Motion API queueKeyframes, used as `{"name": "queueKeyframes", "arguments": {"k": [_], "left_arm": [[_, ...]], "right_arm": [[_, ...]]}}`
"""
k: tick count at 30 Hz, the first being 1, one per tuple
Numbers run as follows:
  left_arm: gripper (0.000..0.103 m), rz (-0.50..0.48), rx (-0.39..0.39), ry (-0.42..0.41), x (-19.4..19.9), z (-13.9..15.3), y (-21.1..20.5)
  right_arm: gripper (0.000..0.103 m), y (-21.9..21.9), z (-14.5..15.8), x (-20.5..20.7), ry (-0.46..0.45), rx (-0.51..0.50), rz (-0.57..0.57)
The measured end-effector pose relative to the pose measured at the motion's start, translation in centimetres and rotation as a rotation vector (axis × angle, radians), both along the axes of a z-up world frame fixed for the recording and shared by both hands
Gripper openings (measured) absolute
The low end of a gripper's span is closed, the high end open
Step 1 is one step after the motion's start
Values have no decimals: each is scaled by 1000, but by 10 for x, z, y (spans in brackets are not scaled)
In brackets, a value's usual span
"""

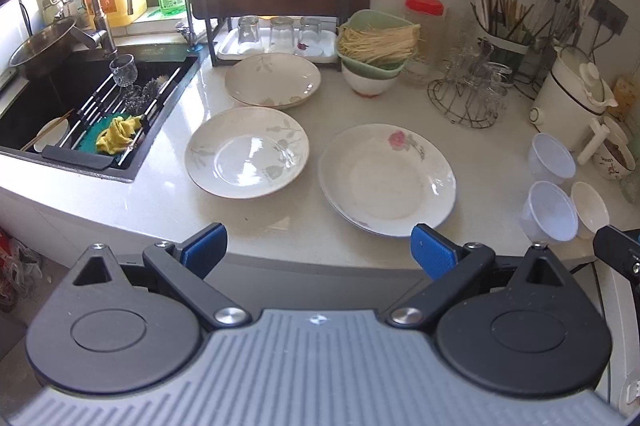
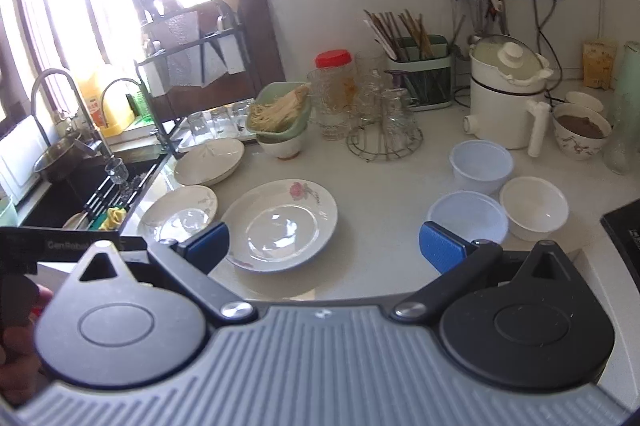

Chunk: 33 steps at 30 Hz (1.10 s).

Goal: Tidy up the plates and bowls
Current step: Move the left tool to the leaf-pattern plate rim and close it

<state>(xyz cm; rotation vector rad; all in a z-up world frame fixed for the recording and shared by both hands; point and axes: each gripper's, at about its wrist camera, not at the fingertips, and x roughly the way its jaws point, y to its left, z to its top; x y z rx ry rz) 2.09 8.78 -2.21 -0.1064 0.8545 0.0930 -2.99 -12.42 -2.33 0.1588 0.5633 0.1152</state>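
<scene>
Both grippers hang at the counter's (image 1: 160, 185) front edge, fingers spread wide, gripping nothing: the left gripper (image 1: 318, 250) and the right gripper (image 2: 324, 246). Three plates lie apart on the counter: rose plate (image 1: 387, 179), leaf plate (image 1: 247, 151), far plate (image 1: 273, 78). Three bowls (image 2: 468, 216) cluster to the right, partly cut off in the left view. The sink's (image 1: 36, 129) contents are dark and hard to read.

"GenRobot" can be partly read in pale letters on the black device (image 2: 60, 246) at the right wrist view's left edge; the bottle labels are too blurred.
</scene>
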Motion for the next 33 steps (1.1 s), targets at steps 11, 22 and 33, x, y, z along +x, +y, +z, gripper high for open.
{"name": "queueKeyframes", "arguments": {"k": [11,22,33], "left_arm": [[100,0,-28,30,51,-5,59],[100,-48,-80,49,110,-27,136],[100,-82,-96,97,148,-61,222]], "right_arm": [[103,54,-2,39,38,-18,31],[100,106,-17,86,113,30,63],[100,178,-31,131,83,8,71]]}}
